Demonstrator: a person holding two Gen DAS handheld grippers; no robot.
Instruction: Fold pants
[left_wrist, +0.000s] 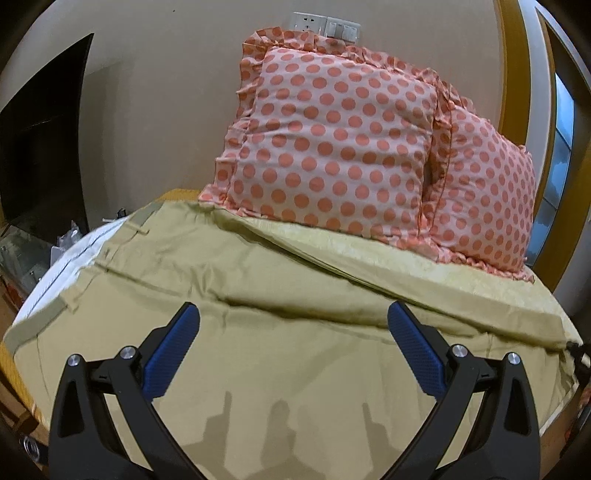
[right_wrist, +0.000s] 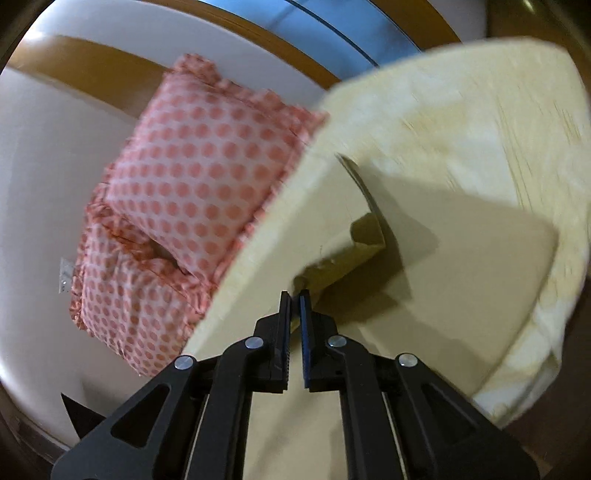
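The left tool (left_wrist: 293, 321) hangs with fingers spread over the khaki cotton pants (left_wrist: 258, 280) lying across the bed. The right tool (right_wrist: 294, 295) pinches a pants edge; it could slip free. Beyond, 2 pink polka-dot ruffled pillows (left_wrist: 332, 147) crowd the fold.

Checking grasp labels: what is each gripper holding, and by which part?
Right gripper pinches the pants at a folded edge; left gripper is open, holding nothing.
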